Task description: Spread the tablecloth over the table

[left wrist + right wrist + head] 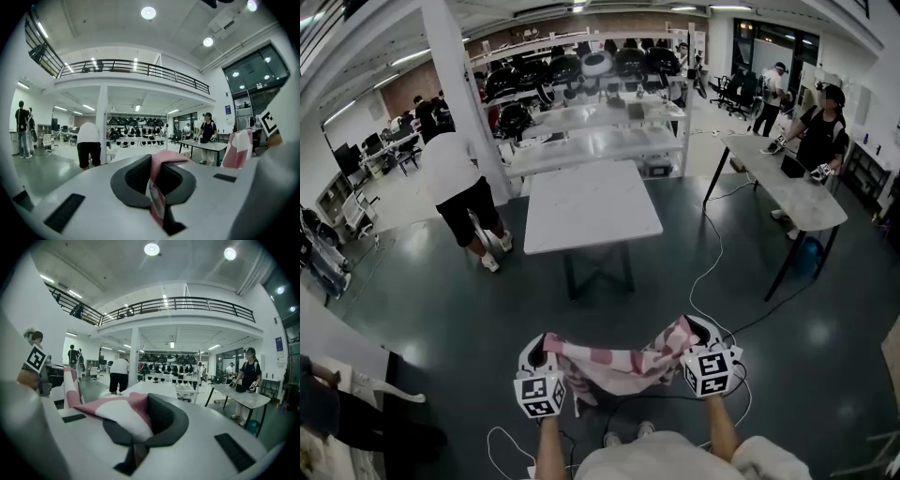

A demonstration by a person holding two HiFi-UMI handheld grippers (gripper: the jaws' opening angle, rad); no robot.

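A pink-and-white checked tablecloth (614, 364) hangs bunched between my two grippers, low in the head view. My left gripper (540, 353) is shut on one corner of it, and the cloth (158, 183) shows pinched between the dark jaws in the left gripper view. The right gripper (698, 334) is shut on the other end; there the cloth (119, 413) drapes over the left jaw. A bare white table (591, 205) stands ahead of me across a stretch of dark floor, well beyond both grippers.
A person in a white top (455, 183) bends over left of the table. White shelving (595, 127) with black gear stands behind it. At right, a long grey table (787, 183) has a person (820, 131) at it. Cables (712, 272) trail on the floor.
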